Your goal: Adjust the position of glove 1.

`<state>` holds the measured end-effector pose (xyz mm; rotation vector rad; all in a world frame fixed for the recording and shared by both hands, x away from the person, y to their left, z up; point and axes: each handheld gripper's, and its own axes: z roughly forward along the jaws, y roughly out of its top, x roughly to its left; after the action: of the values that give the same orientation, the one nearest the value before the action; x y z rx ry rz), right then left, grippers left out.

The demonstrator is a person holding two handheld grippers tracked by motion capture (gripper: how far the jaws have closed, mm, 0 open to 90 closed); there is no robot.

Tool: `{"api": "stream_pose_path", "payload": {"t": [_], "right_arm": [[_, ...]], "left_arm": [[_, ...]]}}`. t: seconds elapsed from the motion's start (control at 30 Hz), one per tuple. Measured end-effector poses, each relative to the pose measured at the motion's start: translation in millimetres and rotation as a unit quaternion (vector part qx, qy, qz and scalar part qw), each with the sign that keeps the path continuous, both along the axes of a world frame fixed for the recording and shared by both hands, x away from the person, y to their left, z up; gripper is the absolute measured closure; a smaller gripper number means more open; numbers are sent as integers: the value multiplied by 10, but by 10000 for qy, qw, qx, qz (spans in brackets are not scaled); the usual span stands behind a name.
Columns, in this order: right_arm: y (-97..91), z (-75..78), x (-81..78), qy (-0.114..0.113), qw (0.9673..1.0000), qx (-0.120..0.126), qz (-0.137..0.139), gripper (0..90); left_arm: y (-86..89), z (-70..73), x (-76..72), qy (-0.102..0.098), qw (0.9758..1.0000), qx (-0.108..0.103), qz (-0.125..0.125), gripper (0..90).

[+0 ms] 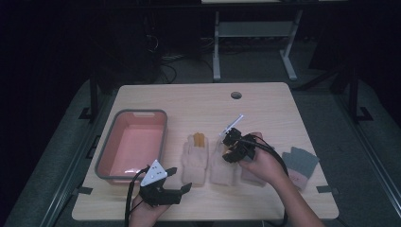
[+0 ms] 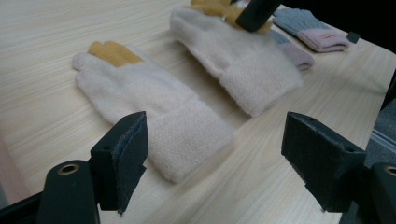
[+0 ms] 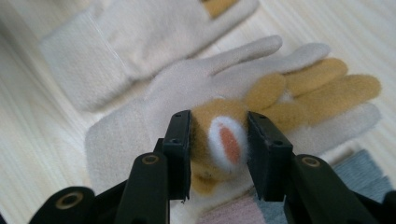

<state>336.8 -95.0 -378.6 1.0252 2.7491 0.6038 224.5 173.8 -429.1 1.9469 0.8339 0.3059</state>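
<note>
Our left tool (image 1: 176, 180) is black with a grey three-cornered plate; our right tool (image 1: 229, 146) trails black cable.

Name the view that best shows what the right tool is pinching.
Right gripper view: the right tool grips the glove's mustard patch, close and sharp. High view hides it under the tool; left gripper view shows a blurred corner.

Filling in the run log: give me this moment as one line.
left gripper: open, idle near table edge | right gripper: shut on tan plush piece above cream glove | second cream glove: flat beside pink bin
</note>
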Motion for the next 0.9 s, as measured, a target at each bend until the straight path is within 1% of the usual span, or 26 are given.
{"api": "stream_pose_path", "payload": {"t": [0.07, 0.13, 0.17, 0.27, 0.3, 0.37, 0.43, 0.5, 0.53, 0.6, 0.7, 0.73, 0.8, 0.9], "right_arm": [[49, 79, 3, -60, 10000, 21, 73, 628], [70, 105, 7, -66, 9999, 31, 99, 628], [117, 147, 19, -110, 9998, 67, 145, 628], [173, 182, 36, -129, 9997, 107, 194, 628], [205, 195, 45, -139, 9996, 120, 216, 628], [277, 215, 72, -154, 9993, 156, 298, 628], [347, 224, 94, -142, 9991, 182, 343, 628], [439, 229, 124, -151, 9988, 205, 411, 628], [439, 229, 124, -151, 9988, 205, 411, 628], [507, 229, 150, -144, 9986, 213, 454, 628], [581, 225, 182, -136, 9984, 240, 483, 628], [632, 214, 203, -109, 9983, 267, 508, 628], [658, 205, 211, -91, 9982, 268, 523, 628], [730, 161, 229, -66, 9981, 202, 583, 627]], "left_arm": [[-15, 0, -10, -17, 10000, -5, -20, 230], [-27, -2, -16, -20, 10000, 30, -57, 230], [-34, -8, -17, 1, 10000, -1, -59, 230], [-39, -13, -19, 13, 10000, -40, -39, 230], [-35, -10, -20, 9, 10000, -3, -47, 230], [-38, -8, -25, 16, 10000, -6, -58, 230], [-46, -9, -28, 4, 10000, 14, -81, 230], [-57, -13, -34, 24, 10000, -26, -80, 230], [-51, -11, -31, 1, 9999, 21, -101, 230], [-55, -10, -35, 8, 10000, -23, -87, 230], [-50, -7, -33, -2, 9999, 7, -102, 231], [-50, -7, -34, 0, 9999, -1, -102, 230], [-50, -5, -37, -6, 9999, 7, -103, 230], [-50, -1, -39, -12, 9999, 0, -107, 230]]}}
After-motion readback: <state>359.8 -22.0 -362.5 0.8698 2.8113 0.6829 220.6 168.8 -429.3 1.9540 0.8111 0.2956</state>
